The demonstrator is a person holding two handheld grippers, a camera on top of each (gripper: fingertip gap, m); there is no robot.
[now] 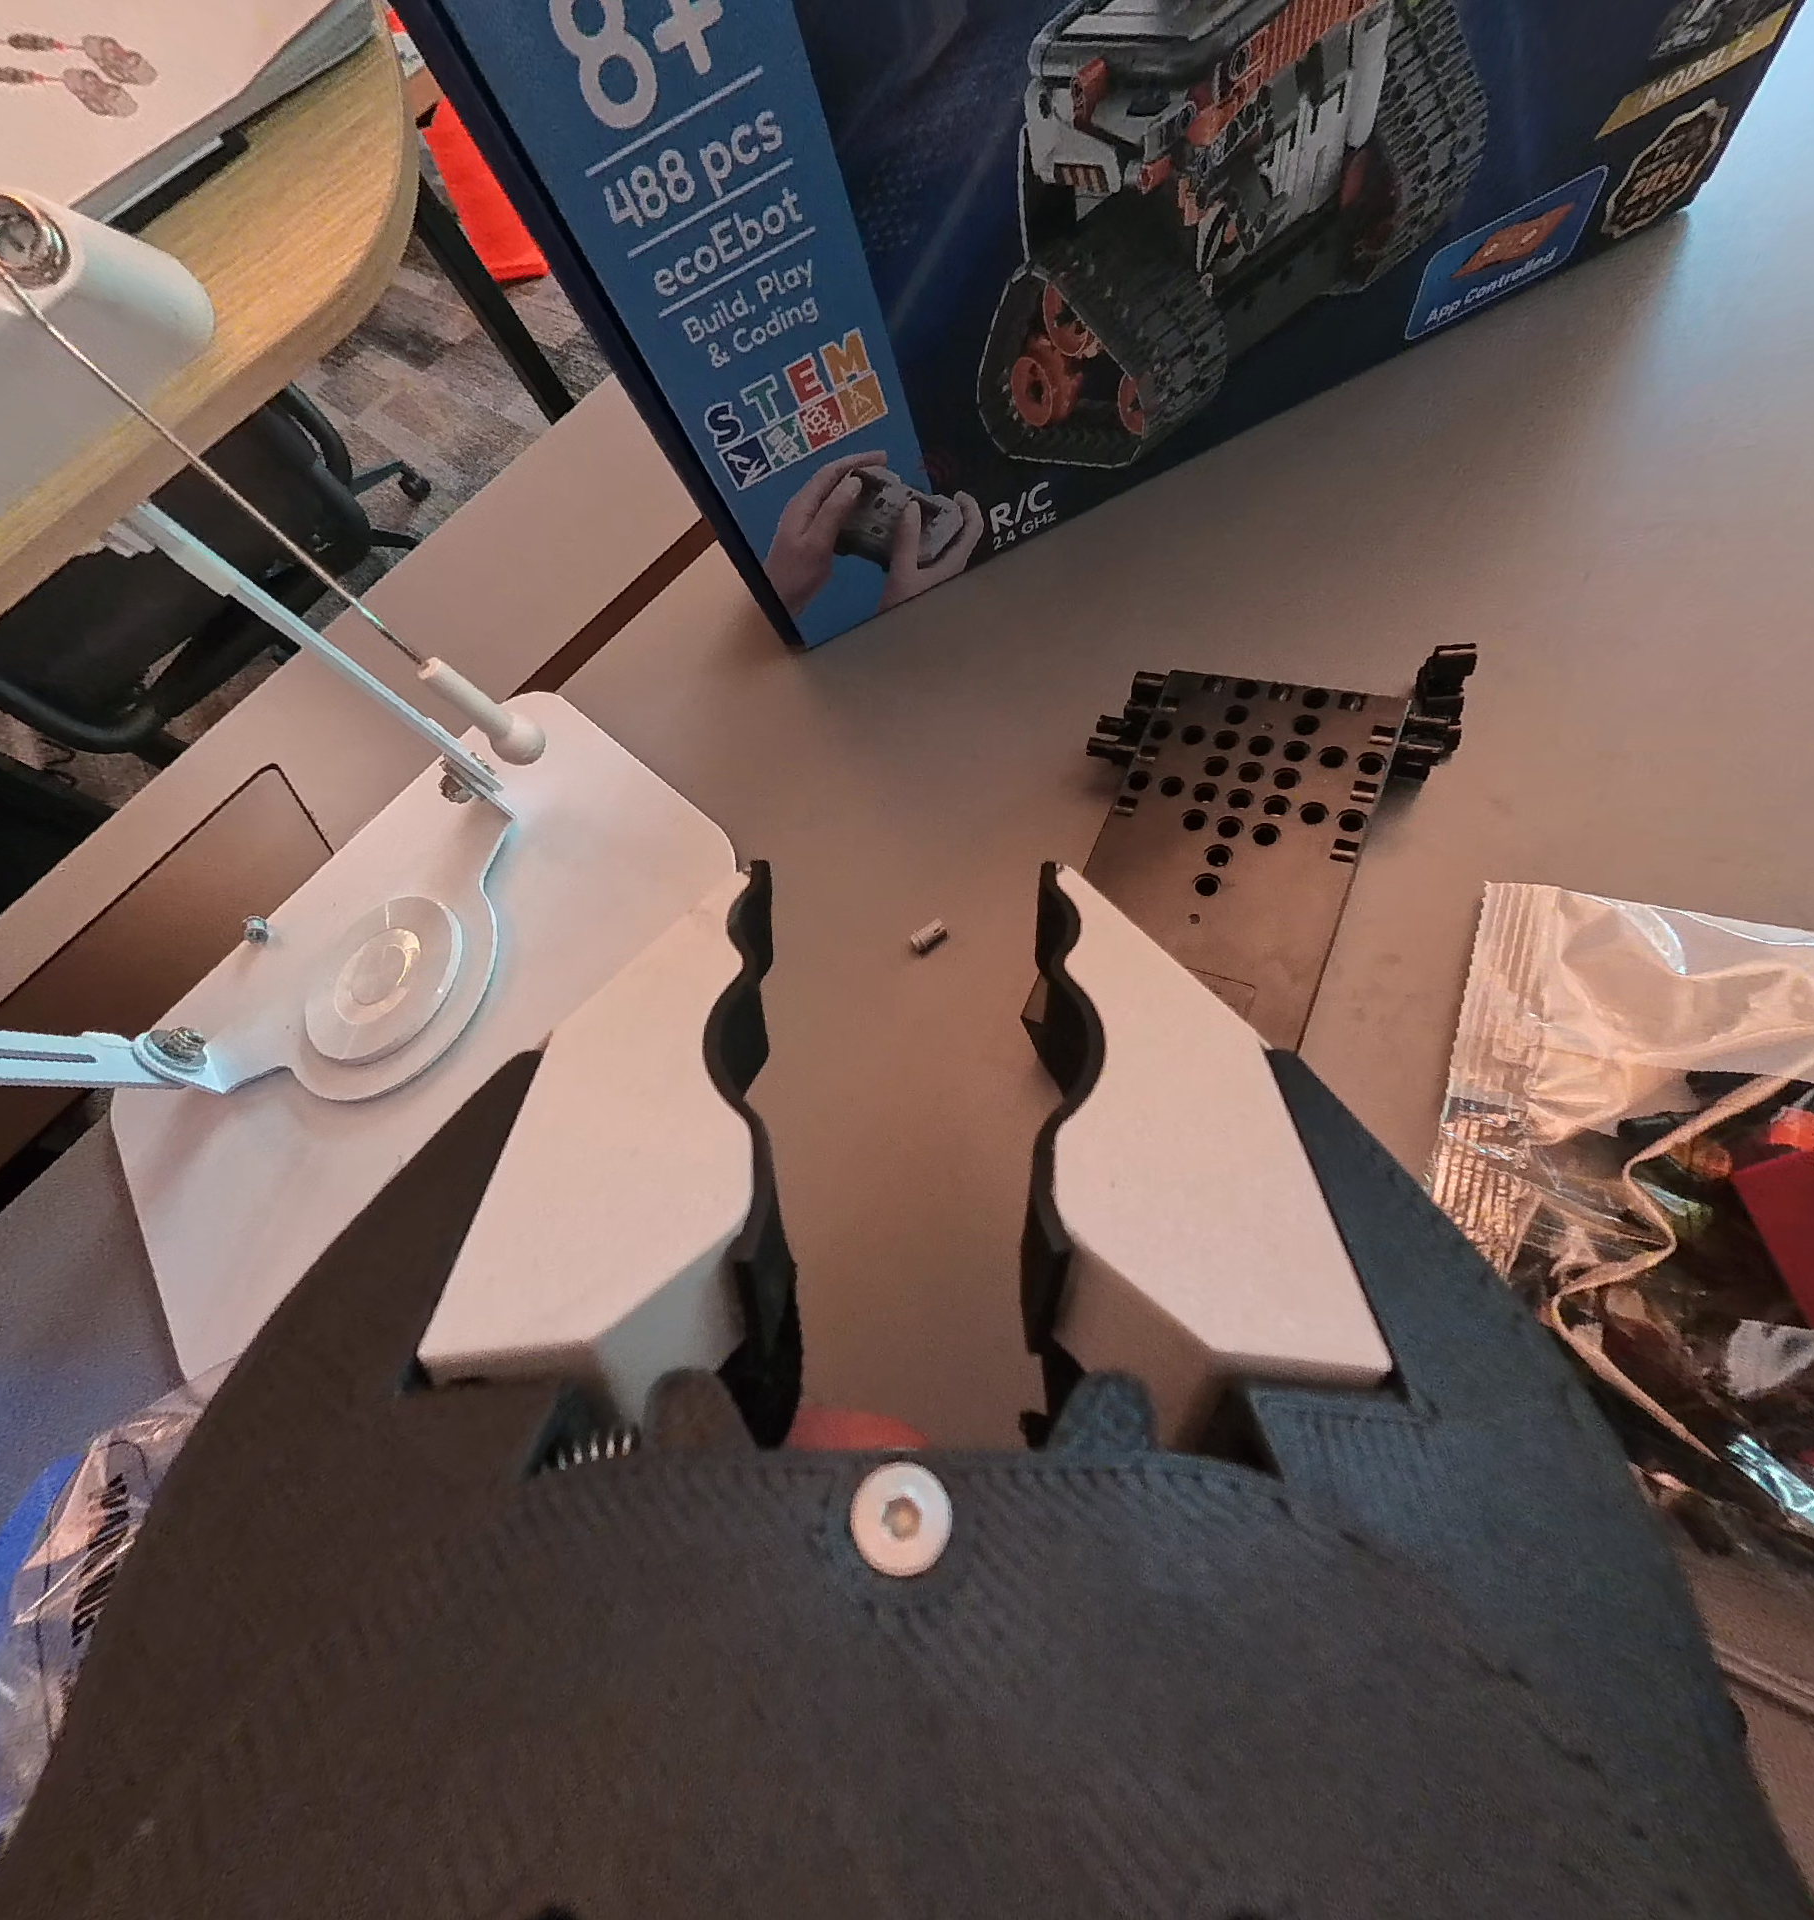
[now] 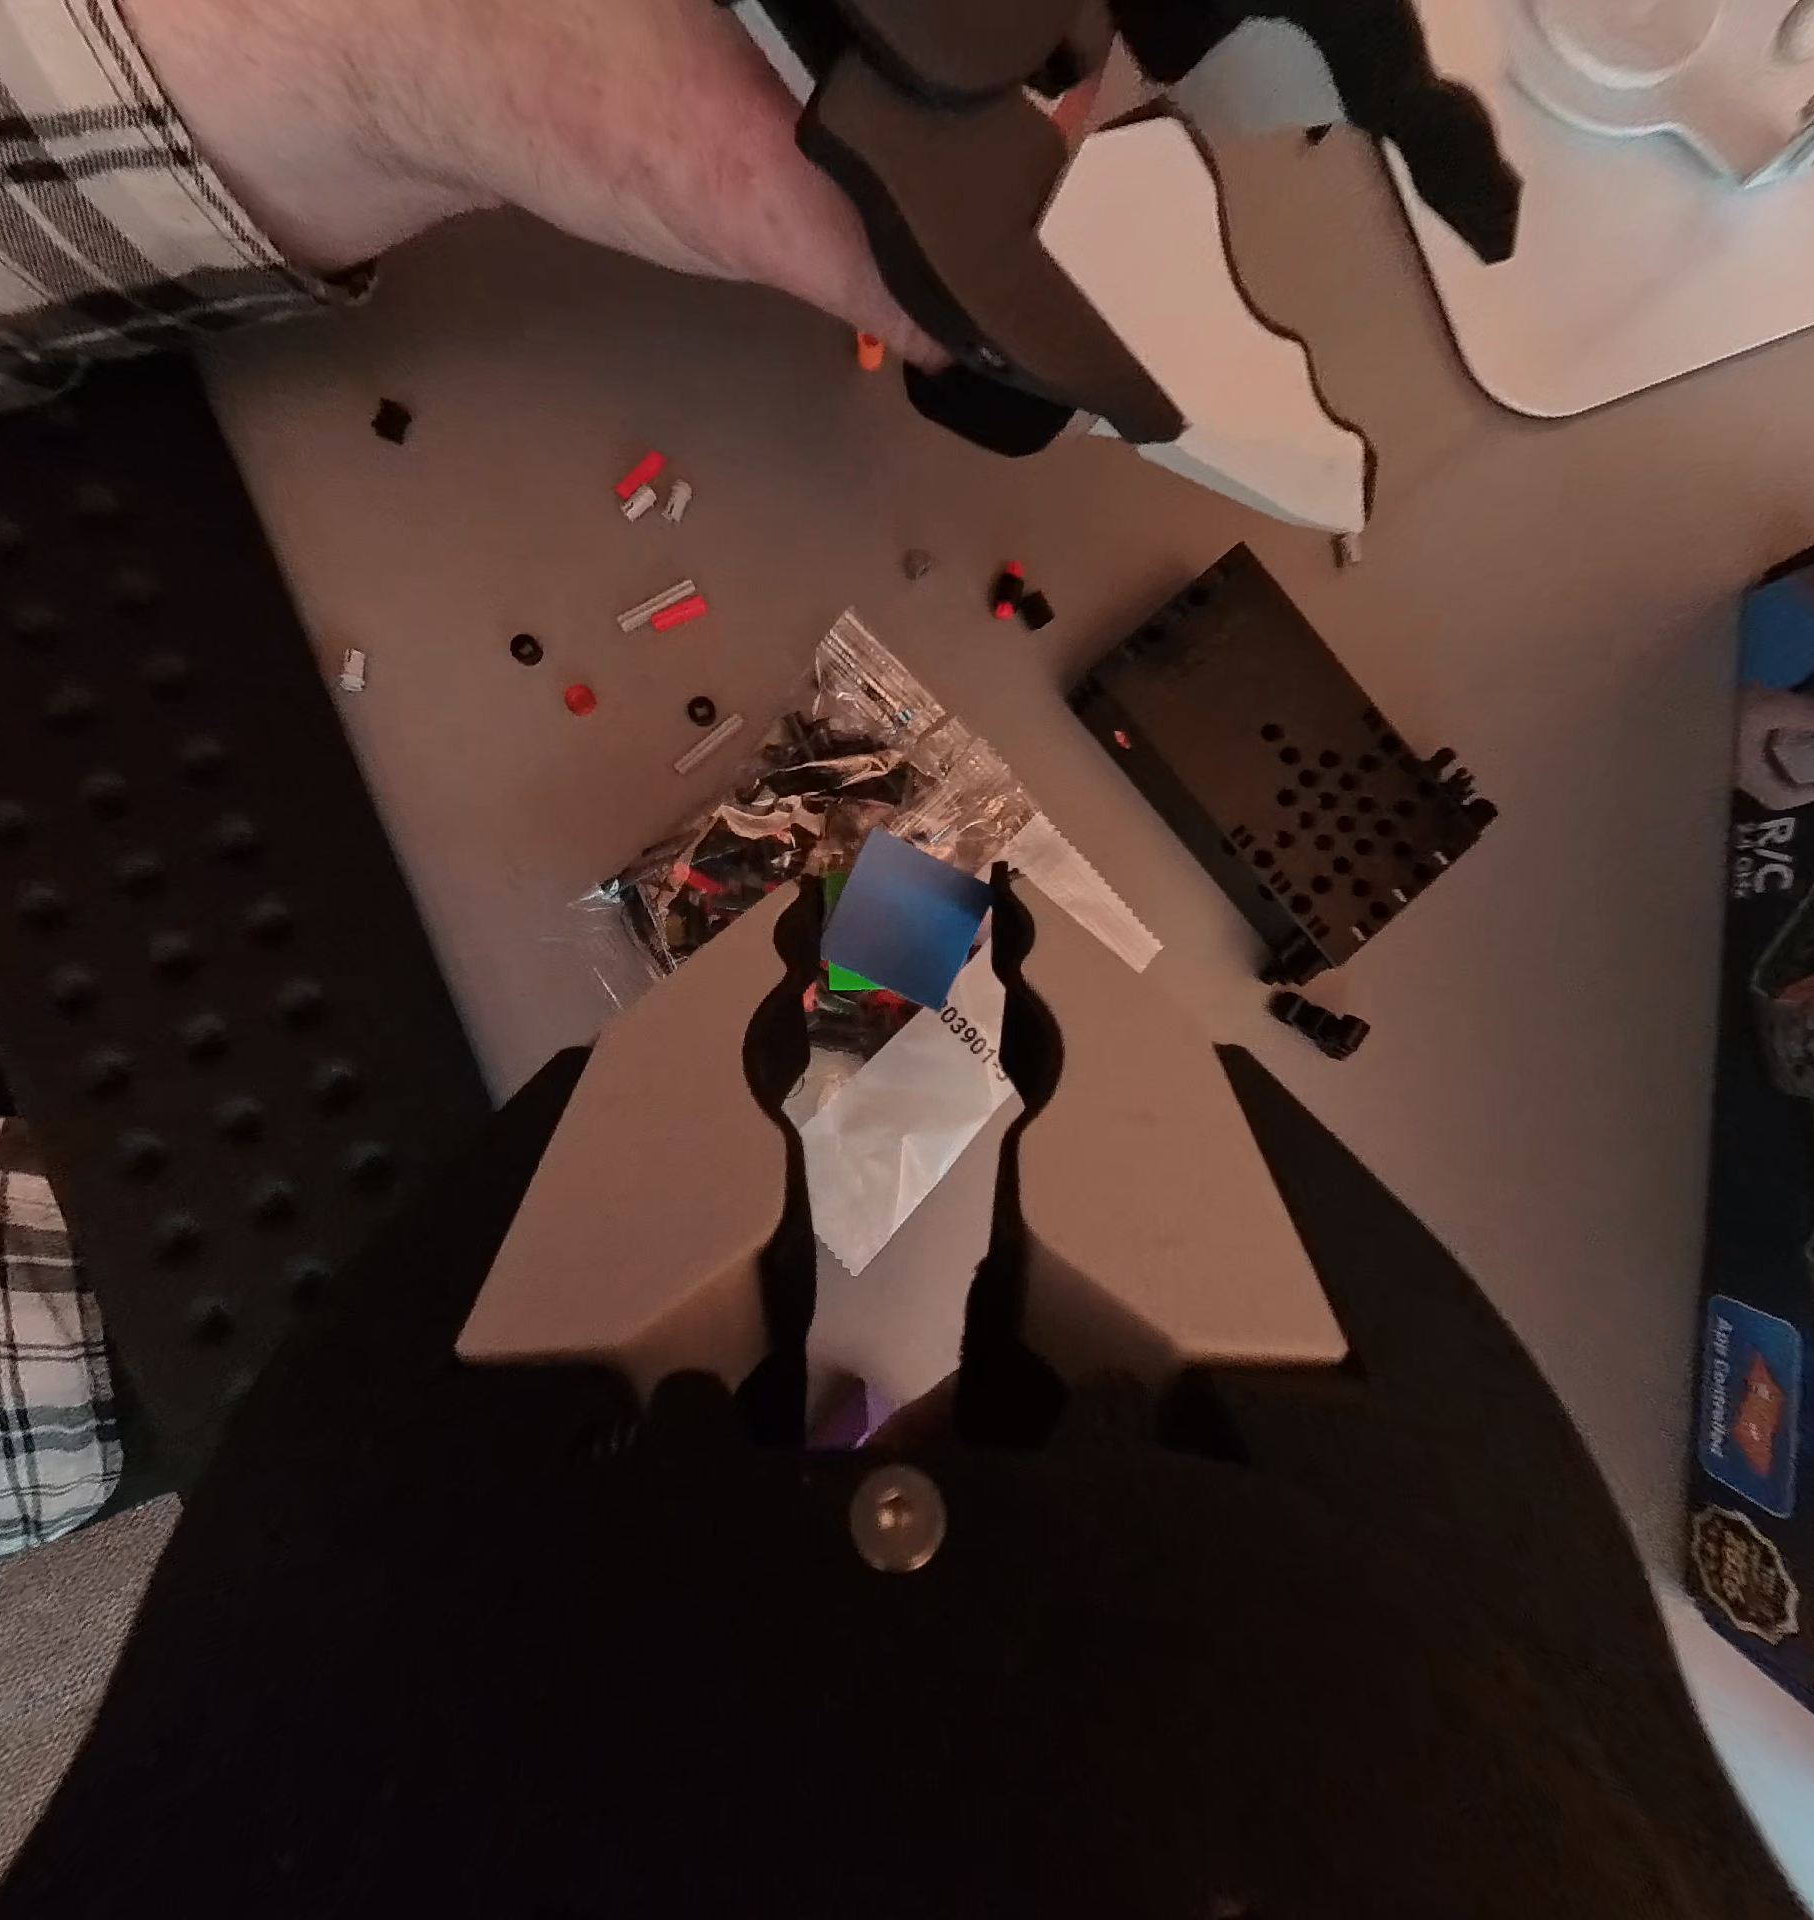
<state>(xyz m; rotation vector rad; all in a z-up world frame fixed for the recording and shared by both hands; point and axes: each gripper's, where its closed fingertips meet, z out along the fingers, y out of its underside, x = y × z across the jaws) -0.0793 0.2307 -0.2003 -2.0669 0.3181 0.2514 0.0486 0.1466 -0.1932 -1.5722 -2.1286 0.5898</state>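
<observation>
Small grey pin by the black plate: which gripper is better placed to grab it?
Probably left. The left gripper is open with the grey pin just past its fingertips. The right gripper is shut on a blue square piece.

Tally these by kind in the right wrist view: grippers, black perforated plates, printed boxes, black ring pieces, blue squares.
Grippers: 2 (left gripper, right gripper)
Black perforated plate: 1
Printed box: 1
Black ring pieces: 2
Blue square, between the right gripper's fingertips: 1
Total: 7
</observation>
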